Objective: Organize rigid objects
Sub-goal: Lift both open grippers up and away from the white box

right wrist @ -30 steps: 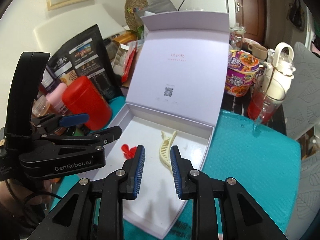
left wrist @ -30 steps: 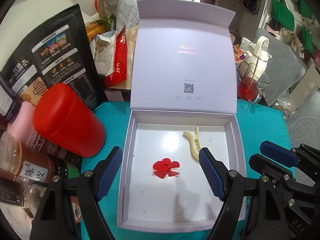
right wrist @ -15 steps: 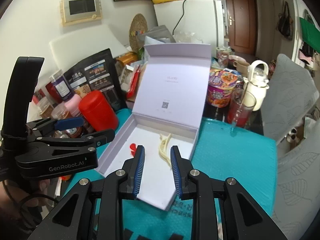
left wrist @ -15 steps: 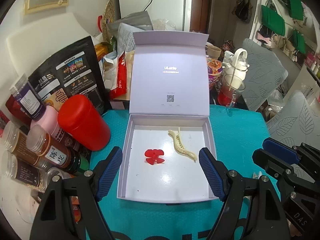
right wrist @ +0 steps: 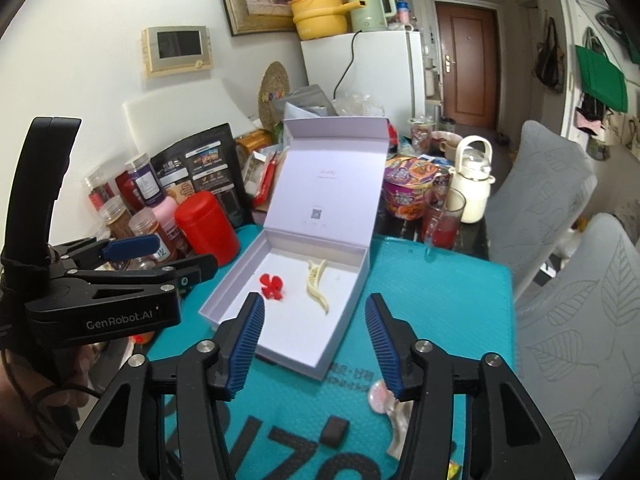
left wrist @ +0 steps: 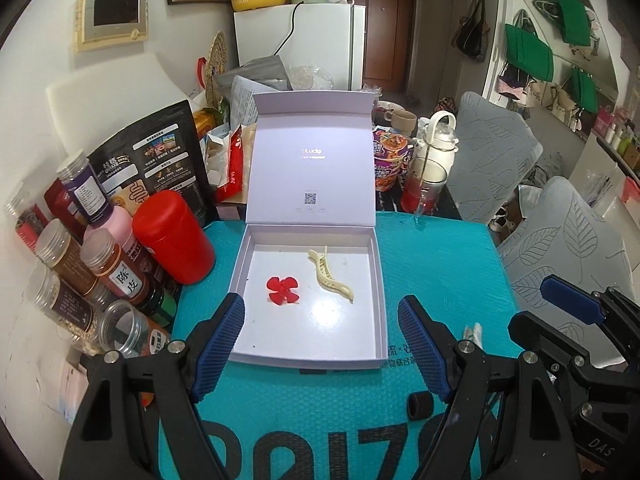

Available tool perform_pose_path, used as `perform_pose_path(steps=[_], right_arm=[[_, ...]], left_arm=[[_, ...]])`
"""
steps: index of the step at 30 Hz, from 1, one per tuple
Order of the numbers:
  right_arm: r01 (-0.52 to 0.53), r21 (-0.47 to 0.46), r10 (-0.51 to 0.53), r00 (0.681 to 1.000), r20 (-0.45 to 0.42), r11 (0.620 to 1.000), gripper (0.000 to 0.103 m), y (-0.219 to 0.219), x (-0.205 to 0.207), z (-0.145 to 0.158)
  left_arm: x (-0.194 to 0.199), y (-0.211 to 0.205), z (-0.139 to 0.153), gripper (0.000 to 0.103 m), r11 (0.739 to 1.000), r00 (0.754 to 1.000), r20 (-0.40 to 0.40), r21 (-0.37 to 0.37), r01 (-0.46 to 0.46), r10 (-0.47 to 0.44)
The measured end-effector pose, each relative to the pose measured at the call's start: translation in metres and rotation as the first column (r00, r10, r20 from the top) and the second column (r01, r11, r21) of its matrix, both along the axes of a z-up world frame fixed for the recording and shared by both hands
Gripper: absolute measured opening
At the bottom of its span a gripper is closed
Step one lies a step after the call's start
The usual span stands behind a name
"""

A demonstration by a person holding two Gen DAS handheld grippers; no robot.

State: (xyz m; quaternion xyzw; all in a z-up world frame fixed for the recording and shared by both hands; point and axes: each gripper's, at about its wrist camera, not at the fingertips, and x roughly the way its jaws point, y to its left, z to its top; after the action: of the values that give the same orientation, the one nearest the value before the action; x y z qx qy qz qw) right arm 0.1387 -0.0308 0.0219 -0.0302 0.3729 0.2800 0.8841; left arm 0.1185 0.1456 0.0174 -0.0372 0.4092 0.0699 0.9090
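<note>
We see an open pale lilac cardboard box (left wrist: 310, 344) lying on the teal padded mat (left wrist: 440, 264) that covers the bench, its lid standing upright at the far side. Inside it lie 2 things: a red flower-shaped plastic clip (left wrist: 282, 290) toward the left and a cream plastic hair claw clip (left wrist: 330, 276) just right of it, apart from each other. Our left claw (left wrist: 320, 344) hangs released over the near edge of the box, empty, with both clips beyond its tips. Our right claw (right wrist: 314, 346) is opening, nothing between its jaws; the clips lie farther off and the box's near corner sits between its fingers. A small black block (right wrist: 335, 432) and a pearly shell-shaped clip (right wrist: 380, 398) rest on the mat close to this claw.
</note>
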Motion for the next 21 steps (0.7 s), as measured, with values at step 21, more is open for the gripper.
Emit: perform_pose_path(steps=[21], right_arm=[[0.003, 0.017, -0.003, 0.999, 0.034, 1.0, 0.063, -0.117, -0.092, 0.016]], left_arm=[[-0.101, -0.107, 0.014, 0.081, 1.0, 0.999, 0.046, -0.024, -0.016, 0.017]])
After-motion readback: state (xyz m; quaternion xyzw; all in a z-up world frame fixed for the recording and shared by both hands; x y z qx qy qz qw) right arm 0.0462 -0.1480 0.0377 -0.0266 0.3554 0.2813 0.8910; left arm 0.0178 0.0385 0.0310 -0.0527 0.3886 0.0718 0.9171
